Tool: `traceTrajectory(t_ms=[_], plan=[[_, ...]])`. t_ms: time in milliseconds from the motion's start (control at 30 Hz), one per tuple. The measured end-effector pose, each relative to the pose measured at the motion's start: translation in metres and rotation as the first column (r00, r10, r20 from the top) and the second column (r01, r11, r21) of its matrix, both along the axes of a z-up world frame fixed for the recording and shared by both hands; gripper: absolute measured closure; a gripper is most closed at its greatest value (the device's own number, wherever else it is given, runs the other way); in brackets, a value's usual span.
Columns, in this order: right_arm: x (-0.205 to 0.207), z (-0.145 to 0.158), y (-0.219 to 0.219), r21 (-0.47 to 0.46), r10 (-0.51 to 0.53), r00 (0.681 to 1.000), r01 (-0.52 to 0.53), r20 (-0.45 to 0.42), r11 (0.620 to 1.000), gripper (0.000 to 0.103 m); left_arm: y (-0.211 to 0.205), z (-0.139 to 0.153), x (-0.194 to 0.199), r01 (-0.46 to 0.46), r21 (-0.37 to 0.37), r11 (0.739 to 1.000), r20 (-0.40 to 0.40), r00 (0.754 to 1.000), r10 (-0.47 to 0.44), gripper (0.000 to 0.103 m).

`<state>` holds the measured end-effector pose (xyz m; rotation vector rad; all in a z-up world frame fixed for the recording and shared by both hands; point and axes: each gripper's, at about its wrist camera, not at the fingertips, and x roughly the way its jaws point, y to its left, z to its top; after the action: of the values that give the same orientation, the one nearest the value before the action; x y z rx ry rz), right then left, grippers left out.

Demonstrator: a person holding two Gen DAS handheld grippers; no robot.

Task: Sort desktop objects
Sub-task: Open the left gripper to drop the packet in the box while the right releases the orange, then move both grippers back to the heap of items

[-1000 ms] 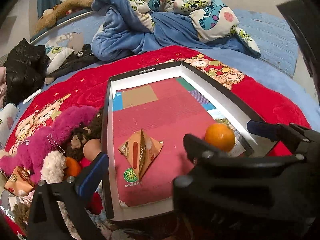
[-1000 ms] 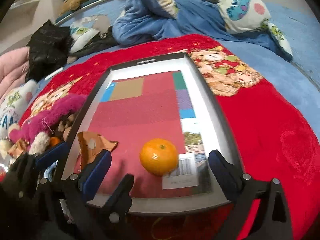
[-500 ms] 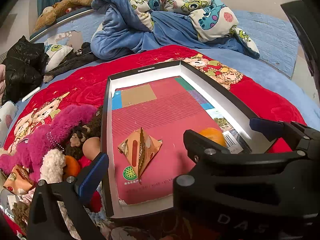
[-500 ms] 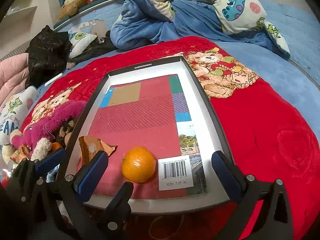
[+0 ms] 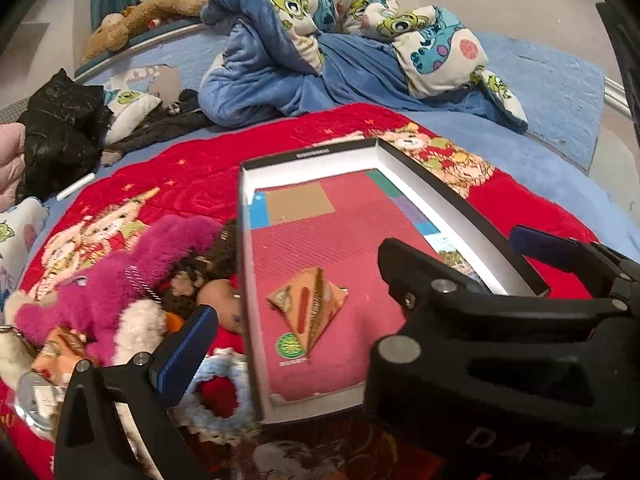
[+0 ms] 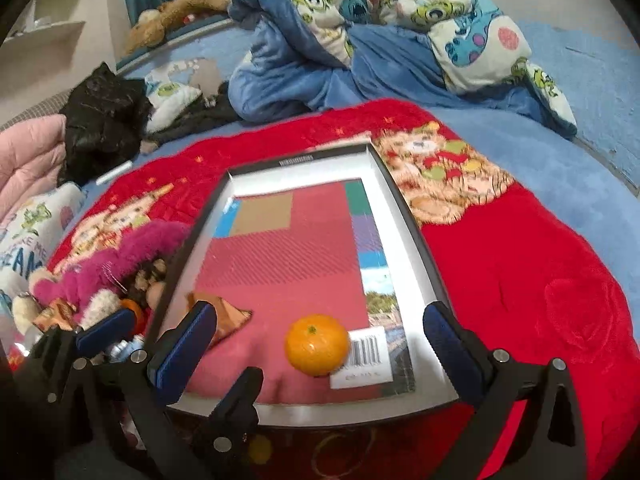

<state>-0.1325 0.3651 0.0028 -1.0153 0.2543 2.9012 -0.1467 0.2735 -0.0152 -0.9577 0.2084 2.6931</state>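
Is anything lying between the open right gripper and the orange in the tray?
Nothing visible. In the right wrist view the orange sits on the tray floor just ahead of the right gripper, both fingers spread wide. The snack packet lies off to the left, apart.

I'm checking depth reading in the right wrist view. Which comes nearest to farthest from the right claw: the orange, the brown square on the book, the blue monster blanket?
1. Orange: just ahead, between the open right claw's fingers, in the box.
2. Brown square: mid-box, left of centre.
3. Blue monster blanket: far back, beyond the box.
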Motion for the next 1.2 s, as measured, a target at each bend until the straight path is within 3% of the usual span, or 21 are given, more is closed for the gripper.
traceTrajectory(t_ms=[300, 533, 700, 933, 1200], plan=[[0.013, 0.022, -0.036, 0.003, 0.077, 0.991, -0.077, -0.109, 0.997, 0.0, -0.049, 0.029, 0.032, -0.08, 0.0, 0.997, -0.106, 0.991, 0.08, 0.0], [0.028, 0.027, -0.069, 0.002, 0.143, 0.979, -0.144, -0.143, 0.99, 0.0, -0.109, 0.046, 0.054, -0.144, 0.019, 0.989, -0.119, 0.982, 0.145, 0.0], [0.039, 0.03, -0.083, -0.103, 0.218, 0.963, -0.236, -0.16, 0.966, 0.0, -0.153, 0.05, 0.067, -0.189, 0.034, 0.981, -0.123, 0.974, 0.192, 0.0], [0.049, 0.031, -0.105, -0.093, 0.239, 0.952, -0.26, -0.191, 0.961, 0.0, -0.207, 0.051, 0.081, -0.267, 0.063, 0.962, -0.117, 0.955, 0.273, 0.0], [0.054, 0.022, -0.122, -0.085, 0.255, 0.949, -0.274, -0.183, 0.958, 0.0, -0.237, 0.041, 0.092, -0.28, 0.06, 0.958, -0.106, 0.953, 0.285, 0.0]])
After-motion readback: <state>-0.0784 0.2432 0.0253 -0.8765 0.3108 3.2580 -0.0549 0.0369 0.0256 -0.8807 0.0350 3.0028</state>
